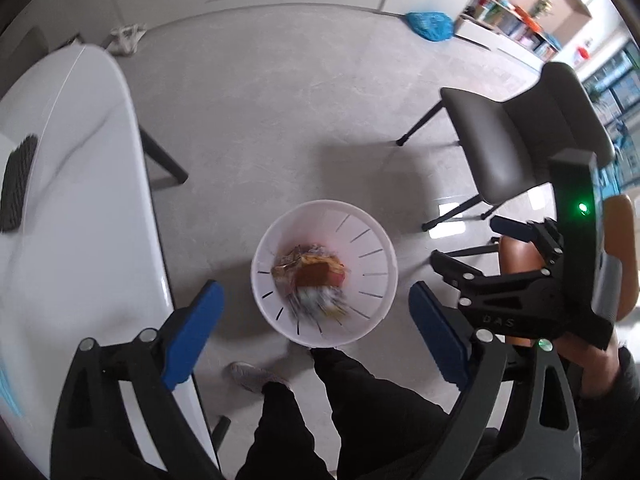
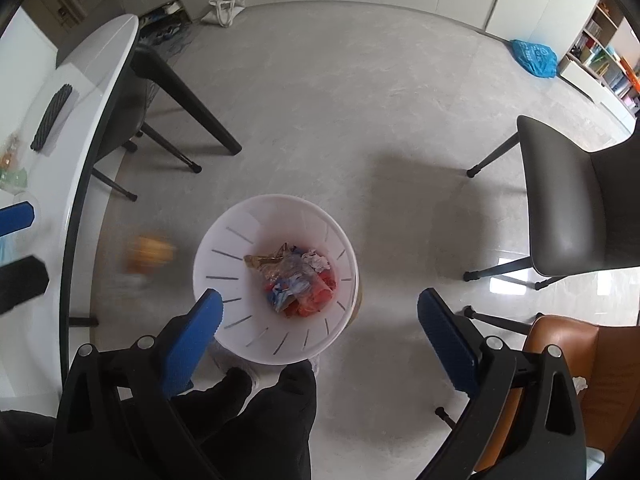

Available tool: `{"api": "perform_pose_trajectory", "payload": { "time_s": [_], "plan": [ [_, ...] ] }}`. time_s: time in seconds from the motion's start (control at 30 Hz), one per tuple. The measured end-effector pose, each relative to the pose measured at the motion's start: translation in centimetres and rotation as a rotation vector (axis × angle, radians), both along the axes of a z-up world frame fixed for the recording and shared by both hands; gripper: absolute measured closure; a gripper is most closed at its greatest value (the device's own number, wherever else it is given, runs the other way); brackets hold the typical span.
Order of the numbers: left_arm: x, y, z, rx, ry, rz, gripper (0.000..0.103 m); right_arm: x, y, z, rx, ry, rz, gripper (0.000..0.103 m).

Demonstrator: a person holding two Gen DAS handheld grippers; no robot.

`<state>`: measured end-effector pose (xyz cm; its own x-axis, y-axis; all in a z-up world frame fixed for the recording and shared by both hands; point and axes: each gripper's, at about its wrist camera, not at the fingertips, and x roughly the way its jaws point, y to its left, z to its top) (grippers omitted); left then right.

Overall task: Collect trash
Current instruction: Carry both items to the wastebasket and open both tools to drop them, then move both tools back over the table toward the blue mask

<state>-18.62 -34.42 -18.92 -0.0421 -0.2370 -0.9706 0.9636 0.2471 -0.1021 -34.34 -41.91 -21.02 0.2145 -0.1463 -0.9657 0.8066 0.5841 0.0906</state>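
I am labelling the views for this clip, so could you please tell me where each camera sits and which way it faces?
Left wrist view: sits on the left tongs, looking steeply down over the white bin; shows open blue pads, the right tongs and the person's dark trouser legs.
Right wrist view: sits on the right tongs, looking down at the same bin; shows open blue pads, trouser legs and, at the left edge, the left tongs.
Shared: bin with trash, white table, grey chair, blue bag.
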Motion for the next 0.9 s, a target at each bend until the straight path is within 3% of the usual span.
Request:
{"api": "perform_pose_trajectory", "payload": {
  "time_s": [0.2, 0.6, 0.73, 0.9],
  "plan": [
    [-0.2, 0.3, 0.7, -0.007, -0.031, -0.026, 0.008, 0.6, 0.4, 0.3, -0.006, 0.000, 0.014, 0.006],
    [1.7, 1.4, 1.2, -0.028, -0.038, 0.034, 0.008, 2.5, 0.9, 1.1, -0.032, -0.009, 0.057, 0.006],
    [3.4, 2.6, 1.8, -0.041, -0.057, 0.088, 0.008, 4.6, 1.6, 1.9, -0.048, -0.022, 0.099, 0.006],
    [7.4, 5.7, 3.6, -0.095, -0.095, 0.229, 0.008, 8.9, 3.3, 4.4, -0.083, -0.067, 0.188, 0.006]
  ]
}}
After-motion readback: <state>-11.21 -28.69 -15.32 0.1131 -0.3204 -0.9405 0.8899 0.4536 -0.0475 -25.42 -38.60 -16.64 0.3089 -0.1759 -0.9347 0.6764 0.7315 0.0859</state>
